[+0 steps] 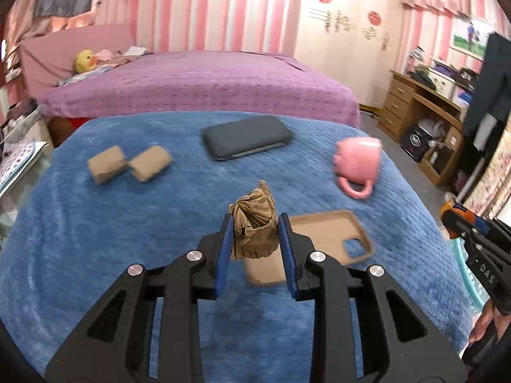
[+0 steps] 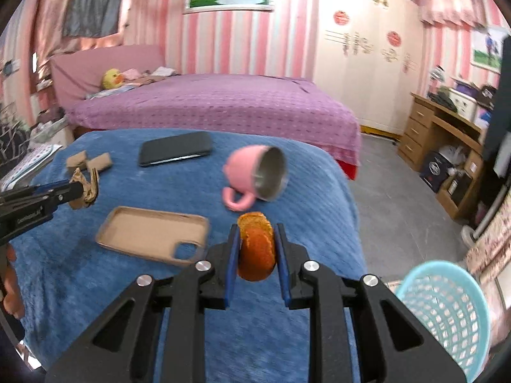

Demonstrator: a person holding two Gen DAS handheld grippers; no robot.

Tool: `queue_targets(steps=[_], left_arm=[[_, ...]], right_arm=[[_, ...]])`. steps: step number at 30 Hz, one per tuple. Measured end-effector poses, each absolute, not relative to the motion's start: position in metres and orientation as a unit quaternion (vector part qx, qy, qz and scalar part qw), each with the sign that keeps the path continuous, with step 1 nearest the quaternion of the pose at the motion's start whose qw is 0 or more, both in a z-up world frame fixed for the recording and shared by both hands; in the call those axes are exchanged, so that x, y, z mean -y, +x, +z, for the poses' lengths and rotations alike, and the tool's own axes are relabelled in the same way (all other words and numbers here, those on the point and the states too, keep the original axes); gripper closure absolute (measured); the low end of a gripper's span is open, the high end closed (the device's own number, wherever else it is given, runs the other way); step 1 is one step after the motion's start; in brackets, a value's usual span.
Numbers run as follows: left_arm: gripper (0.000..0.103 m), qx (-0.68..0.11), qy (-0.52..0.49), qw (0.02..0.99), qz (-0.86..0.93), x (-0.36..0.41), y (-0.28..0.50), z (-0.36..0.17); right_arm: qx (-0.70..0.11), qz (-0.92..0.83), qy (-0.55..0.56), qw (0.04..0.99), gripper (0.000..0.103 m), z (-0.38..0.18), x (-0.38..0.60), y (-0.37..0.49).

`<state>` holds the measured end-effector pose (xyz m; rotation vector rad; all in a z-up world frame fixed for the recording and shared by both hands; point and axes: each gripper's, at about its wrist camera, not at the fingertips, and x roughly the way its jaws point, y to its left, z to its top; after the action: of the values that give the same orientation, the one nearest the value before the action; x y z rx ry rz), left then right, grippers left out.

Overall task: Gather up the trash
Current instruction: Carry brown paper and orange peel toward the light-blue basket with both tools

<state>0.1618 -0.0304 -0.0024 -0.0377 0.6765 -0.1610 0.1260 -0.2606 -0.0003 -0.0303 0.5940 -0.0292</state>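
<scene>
Pink-striped walls and a purple-covered bed [image 1: 198, 86] lie behind a table draped in a blue textured cloth [image 1: 95, 239]. From left to right on it are seen two wrapped brown paper parcels [image 1: 127, 164], a dark closed phone wallet [image 1: 246, 140], an empty tan phone case [image 2: 153, 234] and a tipped pink mug with a metal lining [image 2: 255, 175].

A crumpled brown paper wad [image 1: 254, 223] is pinched between the left gripper [image 1: 255, 249] fingers, lifted clear of the cloth. An orange peel piece [image 2: 257, 249] is clamped between the right gripper [image 2: 257, 255] fingers. A light blue perforated plastic basket [image 2: 447, 312] stands on the floor at the far right (presumably the bin).

Risk is judged to lie in the carry: the loose paper could slip from a shallow pinch, or either piece could miss the basket rim if released early.

"DAS" is readable on the right gripper's side; other lettering is blurred.
</scene>
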Motion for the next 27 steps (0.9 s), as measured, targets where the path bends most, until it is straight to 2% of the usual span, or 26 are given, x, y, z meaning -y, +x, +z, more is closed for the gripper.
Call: queue_targets(steps=[20,27], left_arm=[[0.076,-0.326,0.053,0.937,-0.112,0.13,0.138,-0.023],[0.076,-0.326,0.048,0.937,-0.12,0.159,0.132,-0.019]], right_arm=[[-0.29,-0.068,-0.005,0.955,0.081,-0.009,0.354,0.109],[-0.294,-0.093,0.005,0.951,0.081,-0.01,0.403,0.096]])
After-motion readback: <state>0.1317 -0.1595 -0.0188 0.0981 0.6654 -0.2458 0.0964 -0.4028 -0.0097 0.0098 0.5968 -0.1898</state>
